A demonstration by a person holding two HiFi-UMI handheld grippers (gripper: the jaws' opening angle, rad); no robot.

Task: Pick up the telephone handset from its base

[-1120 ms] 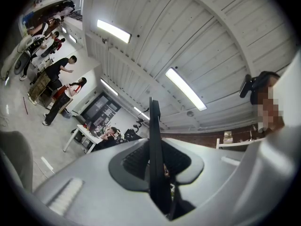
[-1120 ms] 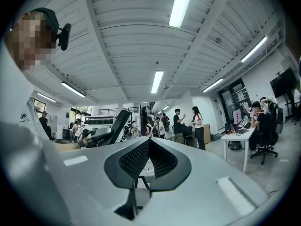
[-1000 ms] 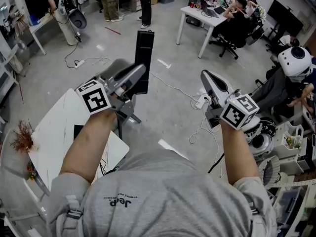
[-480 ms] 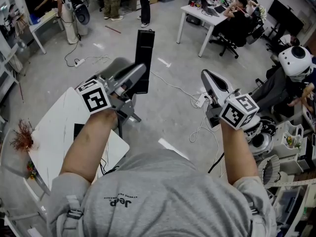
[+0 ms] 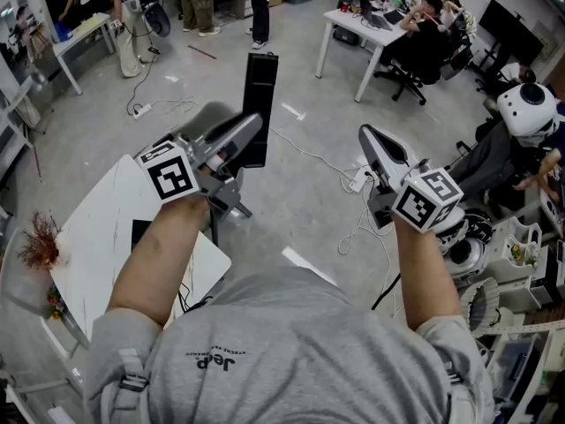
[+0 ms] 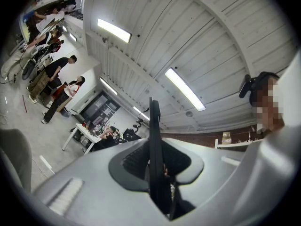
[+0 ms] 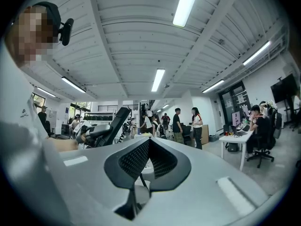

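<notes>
My left gripper [image 5: 250,132] is held up at chest height, pointing away and slightly upward. It is shut on a long flat black object [image 5: 258,95] that sticks out past its tips. In the left gripper view this black object [image 6: 154,140] shows edge-on as a thin upright slab clamped between the pads. Whether it is the handset I cannot tell. No telephone base is in sight. My right gripper [image 5: 368,136] is held level at the right, apart from the left one. Its jaws meet at the tips with nothing between them [image 7: 149,141].
A white table [image 5: 93,223] stands low at the left with a dark flat item [image 5: 139,234] on it and a dried plant [image 5: 38,246] beside it. White cables [image 5: 357,230] trail over the grey floor. Farther off are a white desk [image 5: 351,26] and several people.
Both grippers and the black object stay where they were. Only people at the far left of the room have shifted.
</notes>
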